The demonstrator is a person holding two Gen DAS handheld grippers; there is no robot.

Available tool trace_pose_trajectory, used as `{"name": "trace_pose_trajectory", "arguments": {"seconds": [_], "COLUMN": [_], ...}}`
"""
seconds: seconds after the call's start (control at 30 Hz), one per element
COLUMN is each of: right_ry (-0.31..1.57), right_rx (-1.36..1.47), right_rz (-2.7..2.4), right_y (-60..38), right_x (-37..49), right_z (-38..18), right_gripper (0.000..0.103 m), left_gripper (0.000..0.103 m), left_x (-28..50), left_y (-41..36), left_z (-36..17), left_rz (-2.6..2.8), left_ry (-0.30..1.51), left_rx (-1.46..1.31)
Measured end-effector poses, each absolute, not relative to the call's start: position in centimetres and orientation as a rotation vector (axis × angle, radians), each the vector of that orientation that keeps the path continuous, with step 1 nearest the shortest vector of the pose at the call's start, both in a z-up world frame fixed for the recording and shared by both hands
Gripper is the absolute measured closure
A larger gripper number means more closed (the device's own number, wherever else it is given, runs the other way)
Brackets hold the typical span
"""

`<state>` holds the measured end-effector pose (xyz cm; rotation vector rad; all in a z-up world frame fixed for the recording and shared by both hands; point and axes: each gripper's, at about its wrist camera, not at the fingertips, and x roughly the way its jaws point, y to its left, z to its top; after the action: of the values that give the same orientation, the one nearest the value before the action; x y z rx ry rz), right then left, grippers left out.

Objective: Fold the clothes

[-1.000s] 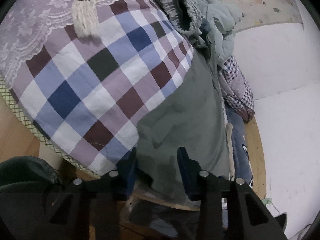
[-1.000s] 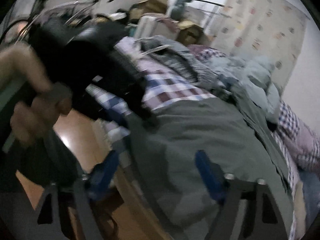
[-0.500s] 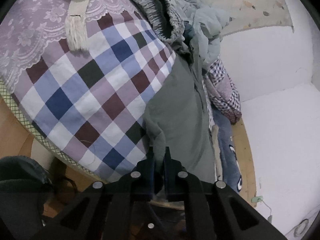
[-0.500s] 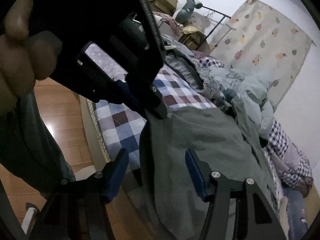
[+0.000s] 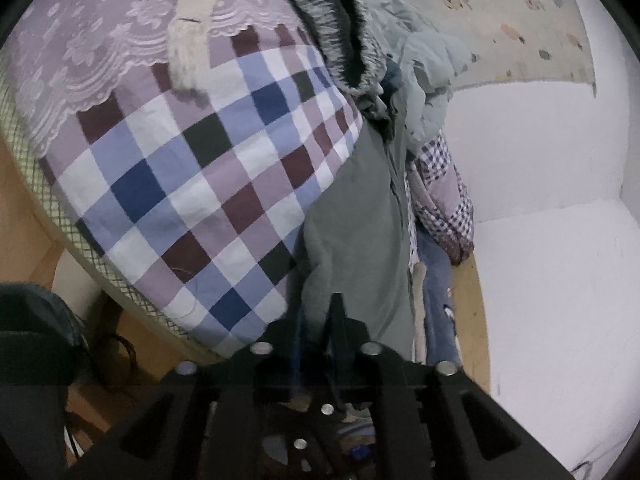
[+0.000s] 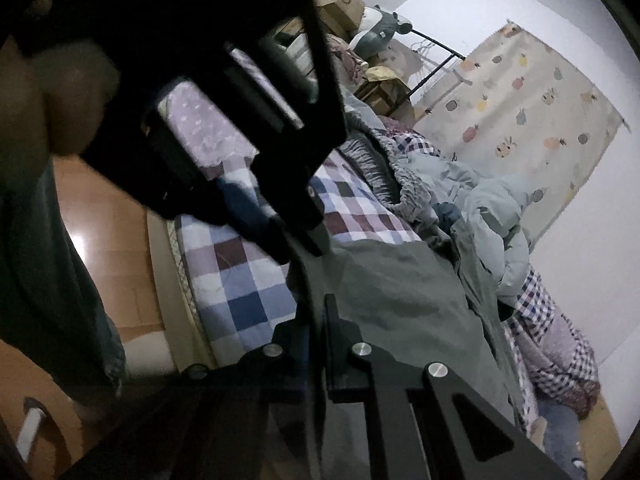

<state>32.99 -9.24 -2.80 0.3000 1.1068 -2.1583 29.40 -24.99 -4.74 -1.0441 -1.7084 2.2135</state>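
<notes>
We hold the grey-green garment [image 5: 356,216] w/ both grippers — left gripper [image 5: 320,320] and right gripper [image 6: 318,316] are clamped on its near edge. We should lift evenly, keep edge taut — no twist.

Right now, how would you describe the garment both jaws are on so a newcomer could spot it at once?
Find the bed with the checked sheet. Along that sheet's right side lies a grey-green garment, running from the heap of clothes down to the near edge, where the left gripper and right gripper pinch it. It is plain and dull, unlike its checked neighbours.
</notes>
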Motion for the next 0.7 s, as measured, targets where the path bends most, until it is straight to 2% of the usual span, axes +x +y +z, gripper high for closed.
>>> {"name": "trace_pose_trajectory", "arguments": {"seconds": [0.03, 0.1, 0.17, 0.27, 0.53, 0.57, 0.6, 0.63, 0.7], "right_ry": [1.09, 1.059, 1.039, 1.028, 1.021, 1.023, 1.025, 1.026, 1.031], "right_rx": [0.311, 0.331, 0.338, 0.341, 0.347, 0.344, 0.341, 0.339, 0.333], "right_rz": [-2.159, -2.162, -2.162, -2.163, -2.16, -2.16, -2.161, -2.163, -2.167], "right_y": [-9.2, -9.2, -9.1, -9.1, -9.1, -9.1, -9.1, -9.1, -9.0], "right_x": [33.0, 32.9, 33.0, 33.5, 33.9, 34.0, 34.1, 34.1, 34.1], "right_z": [-2.6, -2.2, -1.8, -1.6, -1.4, -1.4, -1.4, -1.5, -1.5], "right_gripper": [0.099, 0.1, 0.1, 0.1, 0.1, 0.1, 0.1, 0.1, 0.1], "left_gripper": [0.071, 0.055, 0.047, 0.044, 0.044, 0.048, 0.062, 0.069, 0.094], "left_x": [29.5, 29.6, 29.6, 29.3, 28.3, 28.3, 28.2, 28.2, 28.4], "left_y": [-25.1, -25.2, -25.2, -25.1, -23.9, -23.8, -23.7, -23.7, -23.8], "left_z": [-4.8, -4.8, -4.7, -4.7, -4.5, -4.4, -4.3, -4.1, -3.8], "left_rz": [2.206, 2.191, 2.179, 2.169, 2.194, 2.201, 2.21, 2.225, 2.261], "left_ry": [-1.728, -1.755, -1.77, -1.777, -1.75, -1.741, -1.732, -1.721, -1.698], "left_rx": [-1.029, -0.989, -0.957, -0.944, -0.943, -0.945, -0.947, -0.952, -0.948]}}
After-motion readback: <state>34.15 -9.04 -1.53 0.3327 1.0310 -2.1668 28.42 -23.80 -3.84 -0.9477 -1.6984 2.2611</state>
